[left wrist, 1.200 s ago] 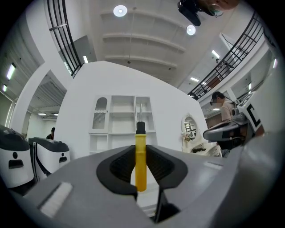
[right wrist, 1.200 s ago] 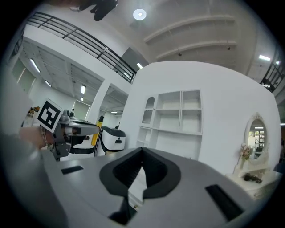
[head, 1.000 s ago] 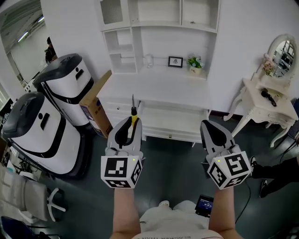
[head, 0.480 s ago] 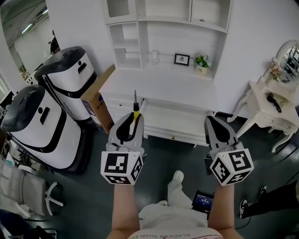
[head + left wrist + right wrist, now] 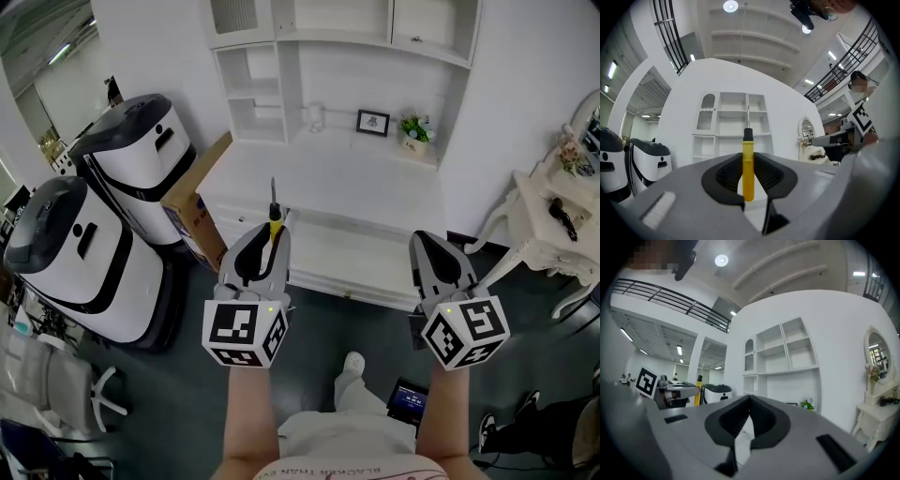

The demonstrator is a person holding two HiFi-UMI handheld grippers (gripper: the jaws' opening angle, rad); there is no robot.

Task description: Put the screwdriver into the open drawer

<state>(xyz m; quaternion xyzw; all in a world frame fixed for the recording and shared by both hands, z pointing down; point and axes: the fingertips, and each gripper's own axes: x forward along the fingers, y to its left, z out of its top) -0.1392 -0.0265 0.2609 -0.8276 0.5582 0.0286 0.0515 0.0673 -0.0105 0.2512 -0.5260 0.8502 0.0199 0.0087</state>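
Now the left gripper (image 5: 261, 251) is clamped on the yellow-handled screwdriver (image 5: 748, 168), with the shaft pointing up; it looks like the carrying stage. The right gripper (image 5: 433, 255) is pinched shut on nothing. Ahead lies the open drawer (image 5: 347, 281) of the white desk (image 5: 328, 178). Next, the tool needs bringing over that drawer and lowering inside before the jaws let go.

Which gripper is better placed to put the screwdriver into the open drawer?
Left. The left gripper is shut on the yellow handle of the screwdriver, with the shaft pointing up, and the open drawer lies ahead of it. The right gripper is shut and empty.
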